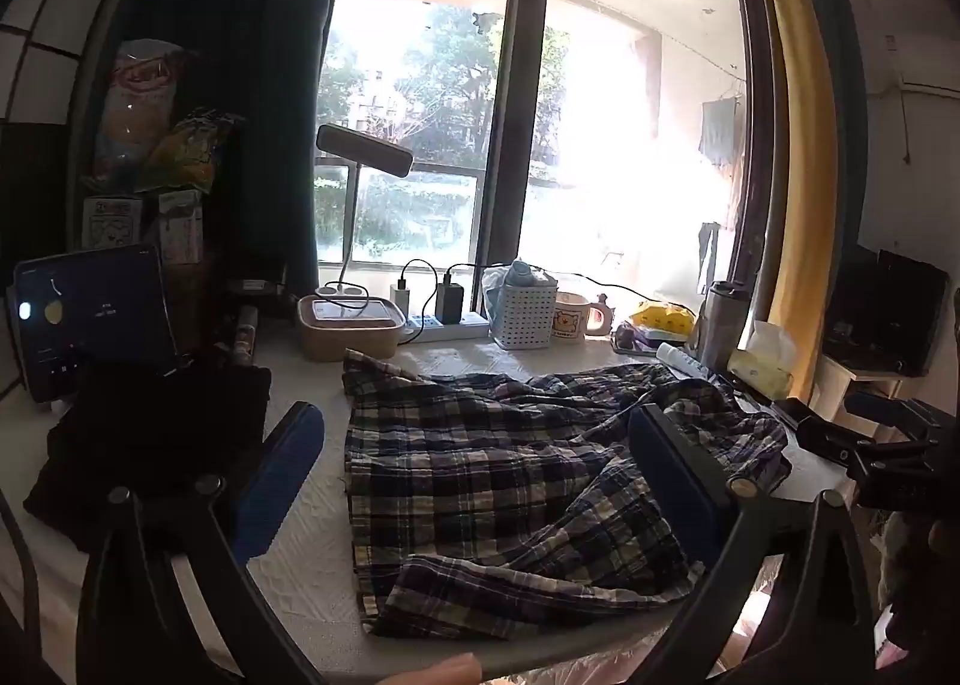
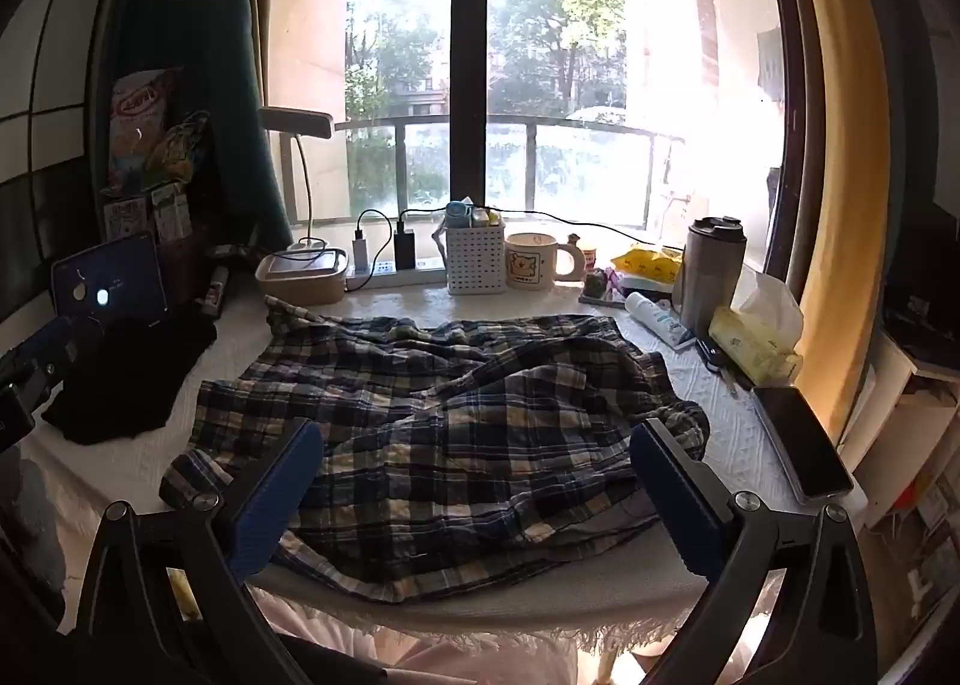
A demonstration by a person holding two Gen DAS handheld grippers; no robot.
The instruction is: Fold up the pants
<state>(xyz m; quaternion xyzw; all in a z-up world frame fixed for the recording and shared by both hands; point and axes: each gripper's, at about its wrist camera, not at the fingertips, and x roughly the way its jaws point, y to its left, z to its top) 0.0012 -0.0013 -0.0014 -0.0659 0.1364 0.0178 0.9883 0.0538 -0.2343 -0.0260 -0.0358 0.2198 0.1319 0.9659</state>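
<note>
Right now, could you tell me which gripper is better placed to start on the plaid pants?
Probably right. The right gripper is open over the crumpled plaid pants, cloth between its fingers. The left gripper, also open, sits toward their left edge.

The pants (image 2: 432, 415) lie on the tabletop (image 2: 720, 433); a folded garment (image 2: 132, 379) lies to their left, a phone (image 2: 801, 445) to their right, a basket (image 2: 477, 259) and mug (image 2: 531, 262) behind.

A lived-in home, likely a bedroom or dorm room. A cloth-covered counter (image 2: 708, 403) stands against a tall balcony window (image 2: 540, 85) hung with a yellow curtain (image 2: 840, 175). At twelve o'clock sit a cartoon mug (image 2: 531, 262), desk lamp (image 2: 297, 122) and power strip (image 2: 390, 270); snack bags (image 2: 141, 127) at ten, a tissue pack (image 2: 753, 346) at two.
</note>
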